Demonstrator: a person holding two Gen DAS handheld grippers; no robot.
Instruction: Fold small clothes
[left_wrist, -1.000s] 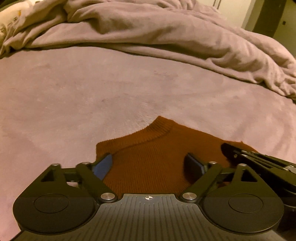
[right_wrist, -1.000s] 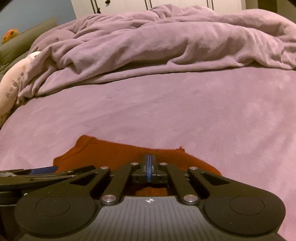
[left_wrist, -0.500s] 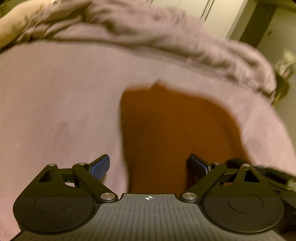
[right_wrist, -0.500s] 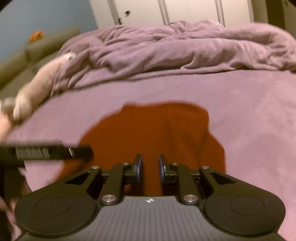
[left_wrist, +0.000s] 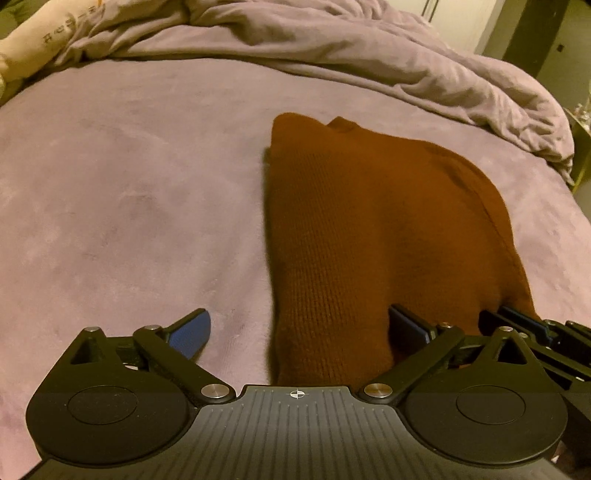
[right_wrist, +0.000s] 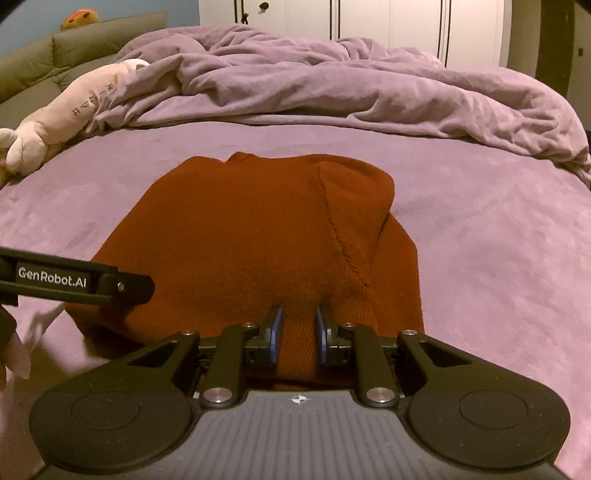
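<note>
The left gripper has just opened to its widest and grips nothing; the right gripper stands narrowly parted, its pads clear of the knit below. Under both lies the rust sweater, folded on the purple bed. The left gripper's side reads "GenRobot.AI"; the plush toy's characters are illegible.
</note>
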